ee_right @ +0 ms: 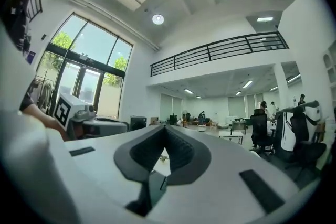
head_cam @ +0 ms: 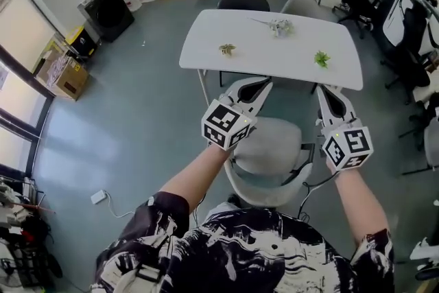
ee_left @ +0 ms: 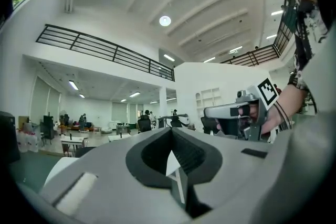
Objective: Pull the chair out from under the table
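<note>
**Inspector:** Open office floor, white table (head_cam: 274,55). Chair status?

**Assistant:** Grey chair (head_cam: 264,154) stands at the table's near edge, seat mostly clear, so the pull looks done. Left claw (ee_left: 170,134) and right claw (ee_right: 166,129) are closed and empty.

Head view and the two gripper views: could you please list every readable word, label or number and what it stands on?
No readable text in any view.
Left marker cube, right marker cube: square black-and-white patterns only, no letters.
Cardboard boxes by the window: any print too small to read.
</note>
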Action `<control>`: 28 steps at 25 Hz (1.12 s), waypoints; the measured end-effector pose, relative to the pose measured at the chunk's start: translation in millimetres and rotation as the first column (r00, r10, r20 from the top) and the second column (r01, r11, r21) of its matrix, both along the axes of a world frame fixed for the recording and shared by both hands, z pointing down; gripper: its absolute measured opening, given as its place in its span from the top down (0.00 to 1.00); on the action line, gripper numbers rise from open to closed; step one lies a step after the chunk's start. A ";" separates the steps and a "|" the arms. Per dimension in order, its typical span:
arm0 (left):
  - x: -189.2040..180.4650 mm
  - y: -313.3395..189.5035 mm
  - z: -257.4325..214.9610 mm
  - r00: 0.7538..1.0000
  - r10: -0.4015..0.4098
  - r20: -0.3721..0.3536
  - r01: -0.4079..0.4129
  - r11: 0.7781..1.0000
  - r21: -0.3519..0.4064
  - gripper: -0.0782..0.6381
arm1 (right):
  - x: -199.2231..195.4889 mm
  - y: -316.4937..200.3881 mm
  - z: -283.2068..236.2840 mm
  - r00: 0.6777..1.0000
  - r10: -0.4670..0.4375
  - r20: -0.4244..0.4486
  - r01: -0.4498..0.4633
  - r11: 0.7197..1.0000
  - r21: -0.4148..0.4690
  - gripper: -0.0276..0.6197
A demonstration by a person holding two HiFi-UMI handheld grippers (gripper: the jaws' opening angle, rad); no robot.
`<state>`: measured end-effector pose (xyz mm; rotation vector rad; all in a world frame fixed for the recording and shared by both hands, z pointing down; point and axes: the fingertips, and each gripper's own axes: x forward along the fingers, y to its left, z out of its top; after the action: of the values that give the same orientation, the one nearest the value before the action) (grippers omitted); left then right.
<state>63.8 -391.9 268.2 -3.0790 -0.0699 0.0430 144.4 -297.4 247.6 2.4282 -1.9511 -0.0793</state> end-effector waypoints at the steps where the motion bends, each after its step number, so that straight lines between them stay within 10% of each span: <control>1: -0.4 1.9 -1.1 1.000 -0.006 -0.002 0.006 1.000 -0.004 0.88 | -1.3 1.9 -1.2 1.000 0.006 0.003 -0.006 1.000 0.004 0.95; 28: -8.6 2.0 -1.1 0.996 -0.087 0.007 0.087 0.996 0.002 0.88 | 10.5 26.8 15.0 0.997 0.069 -0.021 -0.070 0.997 -0.039 0.95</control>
<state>55.2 -389.9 267.1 -3.0766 0.0636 0.0284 154.9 -270.6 262.6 2.4576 -1.8407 -0.0618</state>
